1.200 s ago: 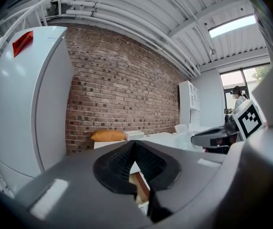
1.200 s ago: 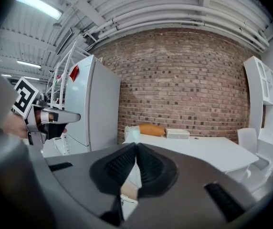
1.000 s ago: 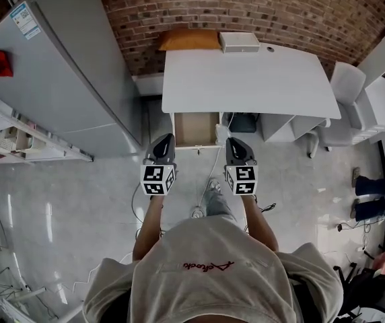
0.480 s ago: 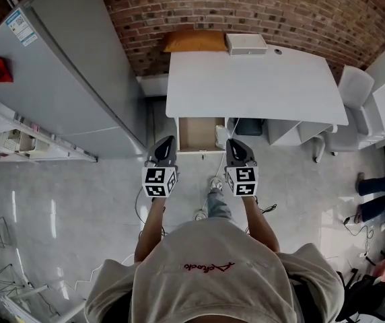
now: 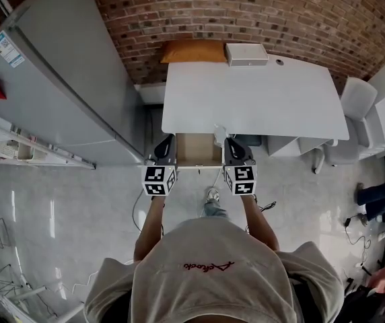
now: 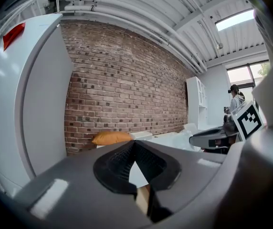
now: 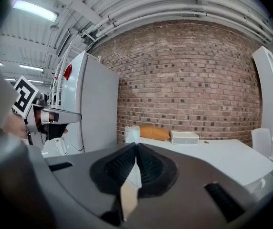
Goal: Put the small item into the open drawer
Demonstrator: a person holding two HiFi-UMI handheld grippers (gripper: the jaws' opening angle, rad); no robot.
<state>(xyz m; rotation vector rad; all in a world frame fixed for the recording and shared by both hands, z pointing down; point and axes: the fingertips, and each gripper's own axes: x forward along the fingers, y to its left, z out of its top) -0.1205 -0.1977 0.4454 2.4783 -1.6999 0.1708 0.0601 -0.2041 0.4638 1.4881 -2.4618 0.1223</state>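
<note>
My left gripper (image 5: 167, 140) and right gripper (image 5: 231, 142) hold nothing, fingers (image 6: 115, 163) clenched. The small white item (image 5: 220, 132) sits on the counter (image 5: 253, 93) edge, above the open drawer (image 5: 196, 149). I judge everything is left to do.

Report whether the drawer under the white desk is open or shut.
Open: the brown wooden drawer juts out past the white desk edge.

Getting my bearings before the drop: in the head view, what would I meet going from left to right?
grey refrigerator → left claw → open drawer → right claw → white chair
</note>
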